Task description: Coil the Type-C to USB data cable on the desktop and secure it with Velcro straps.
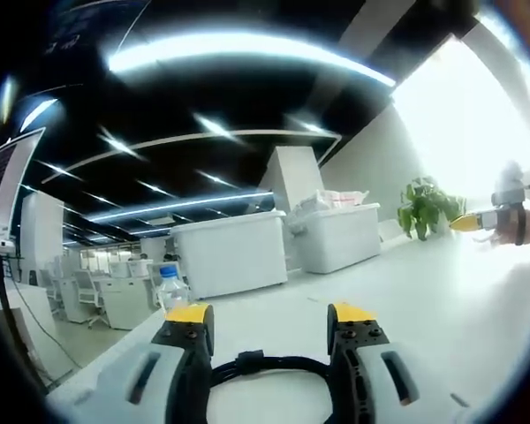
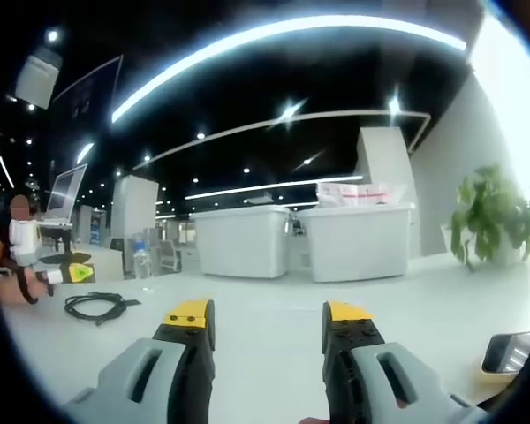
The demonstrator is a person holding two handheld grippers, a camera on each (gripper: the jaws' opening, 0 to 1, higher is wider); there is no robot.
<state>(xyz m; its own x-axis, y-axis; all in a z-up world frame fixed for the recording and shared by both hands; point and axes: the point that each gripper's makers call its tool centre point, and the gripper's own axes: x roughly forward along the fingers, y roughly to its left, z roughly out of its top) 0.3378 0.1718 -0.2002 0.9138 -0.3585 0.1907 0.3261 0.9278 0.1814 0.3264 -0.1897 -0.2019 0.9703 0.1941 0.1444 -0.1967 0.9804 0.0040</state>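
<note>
The black data cable (image 1: pixel 267 366) lies in a loose coil on the white desktop (image 1: pixel 424 309), low between the two jaws of my left gripper (image 1: pixel 270 316). That gripper is open, its yellow-tipped jaws wide apart on either side of the coil. From the right gripper view the same coiled cable (image 2: pixel 97 306) lies far left on the desk, and the left gripper (image 2: pixel 69 273) sits just behind it with a hand on it. My right gripper (image 2: pixel 268 314) is open over bare desk with nothing between its jaws. It appears at the far right as the right gripper (image 1: pixel 477 222).
Two white storage bins (image 2: pixel 243 240) (image 2: pixel 358 238) stand at the back of the desk, with a water bottle (image 2: pixel 141 261) to their left. A potted plant (image 2: pixel 495 221) is at the right. A phone (image 2: pixel 511 353) lies near my right jaw. A person sits far left.
</note>
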